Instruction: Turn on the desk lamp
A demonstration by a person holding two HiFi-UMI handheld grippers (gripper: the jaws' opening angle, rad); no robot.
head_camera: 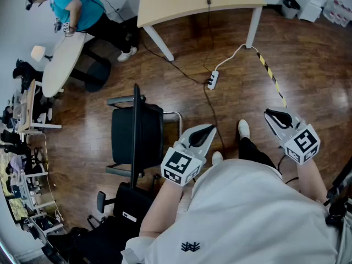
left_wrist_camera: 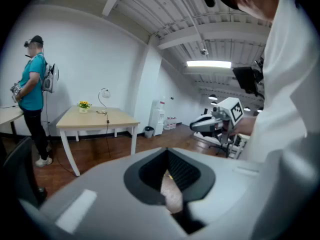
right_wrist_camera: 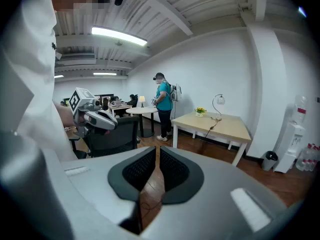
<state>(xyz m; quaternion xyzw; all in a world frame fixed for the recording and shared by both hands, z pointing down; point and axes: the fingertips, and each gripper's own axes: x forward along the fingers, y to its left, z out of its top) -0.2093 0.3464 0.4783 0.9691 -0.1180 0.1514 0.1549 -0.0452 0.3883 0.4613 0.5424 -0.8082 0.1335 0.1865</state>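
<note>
The desk lamp (left_wrist_camera: 103,96) is a thin curved-neck lamp standing on a light wooden table (left_wrist_camera: 95,118) against the far white wall, beside a small pot of yellow flowers (left_wrist_camera: 83,105). The right gripper view shows the lamp (right_wrist_camera: 218,104) on the same table (right_wrist_camera: 220,124), several metres off. A cable (head_camera: 208,32) runs from the table top down to a power strip (head_camera: 212,80) on the floor. My left gripper (head_camera: 201,135) and right gripper (head_camera: 276,116) are held in front of my body, far from the table. Both are shut with nothing between their jaws.
A black office chair (head_camera: 136,133) stands close on my left. A person in a teal shirt (head_camera: 77,7) stands by a round white table (head_camera: 60,62). Yellow-black tape (head_camera: 269,73) lies on the wooden floor. A water dispenser (right_wrist_camera: 292,144) and bin (right_wrist_camera: 269,160) stand at the right wall.
</note>
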